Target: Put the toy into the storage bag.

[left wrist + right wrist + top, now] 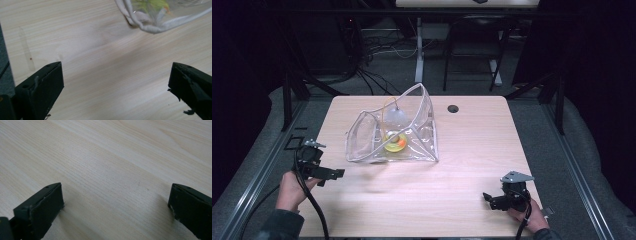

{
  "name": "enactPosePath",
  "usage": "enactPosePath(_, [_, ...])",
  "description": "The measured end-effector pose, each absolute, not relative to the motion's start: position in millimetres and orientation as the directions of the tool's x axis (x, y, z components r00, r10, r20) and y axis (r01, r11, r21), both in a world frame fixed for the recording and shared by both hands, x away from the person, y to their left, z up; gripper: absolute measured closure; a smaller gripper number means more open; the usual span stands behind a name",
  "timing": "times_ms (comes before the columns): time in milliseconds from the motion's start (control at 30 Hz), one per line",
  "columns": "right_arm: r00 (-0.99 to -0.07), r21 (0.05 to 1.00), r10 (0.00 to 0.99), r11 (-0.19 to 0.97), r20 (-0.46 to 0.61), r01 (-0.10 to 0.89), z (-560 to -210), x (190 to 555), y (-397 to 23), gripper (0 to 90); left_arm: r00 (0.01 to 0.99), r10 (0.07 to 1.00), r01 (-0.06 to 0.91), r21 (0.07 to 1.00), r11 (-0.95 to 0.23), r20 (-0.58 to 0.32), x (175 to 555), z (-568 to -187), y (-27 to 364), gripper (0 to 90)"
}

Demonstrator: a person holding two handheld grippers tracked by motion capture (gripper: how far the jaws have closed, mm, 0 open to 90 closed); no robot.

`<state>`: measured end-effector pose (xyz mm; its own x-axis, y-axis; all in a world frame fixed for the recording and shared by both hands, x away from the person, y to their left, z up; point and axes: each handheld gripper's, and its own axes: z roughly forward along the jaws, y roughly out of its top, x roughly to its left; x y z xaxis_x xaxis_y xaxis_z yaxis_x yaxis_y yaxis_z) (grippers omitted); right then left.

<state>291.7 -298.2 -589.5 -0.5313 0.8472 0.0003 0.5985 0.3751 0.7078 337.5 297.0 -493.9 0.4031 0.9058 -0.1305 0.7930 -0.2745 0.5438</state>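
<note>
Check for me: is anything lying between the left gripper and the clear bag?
Nothing visible. The left gripper sits open near the table's left edge, and only bare wood lies between it and the clear bag. The left gripper view shows the same open stretch up to the bag's white trim.

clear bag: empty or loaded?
Loaded. The clear bag lies on the table with a yellow-and-orange item and a pale rounded piece visible through its walls.
</note>
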Motion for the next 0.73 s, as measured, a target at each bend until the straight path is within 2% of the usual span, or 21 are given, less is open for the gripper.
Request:
enactPosePath(33, [-0.531,0.708,0.847,0.375,0.000,0.598,-589.5,291.7,-298.2,0.0,0.404,0.902,0.795,0.545,-0.266,-0.150,336.4,-500.8,297.6,0.1])
enactPosePath(167, [-0.531,0.708,0.847,0.375,0.000,0.599,-589.5,291.7,-298.2,0.0,0.395,0.909,0.799,0.539,-0.266,-0.137,331.5,-527.8,296.0,0.1])
enactPosePath(433, [-0.533,0.706,0.846,0.377,0.001,0.599,-589.4,292.1,-298.2,0.0,0.406,0.902,0.811,0.512,-0.283,-0.144,331.9,-553.8,295.0,0.0])
enactPosePath(600, [-0.533,0.706,0.846,0.378,0.000,0.599,-589.3,292.0,-298.1,0.0,0.406,0.903,0.802,0.529,-0.278,-0.141,330.0,-558.1,299.4,0.0])
enactPosePath(733, [-0.533,0.707,0.846,0.377,-0.001,0.599,-589.3,291.9,-298.0,0.0,0.413,0.907,0.784,0.538,-0.310,-0.080,329.8,-554.9,297.7,0.0])
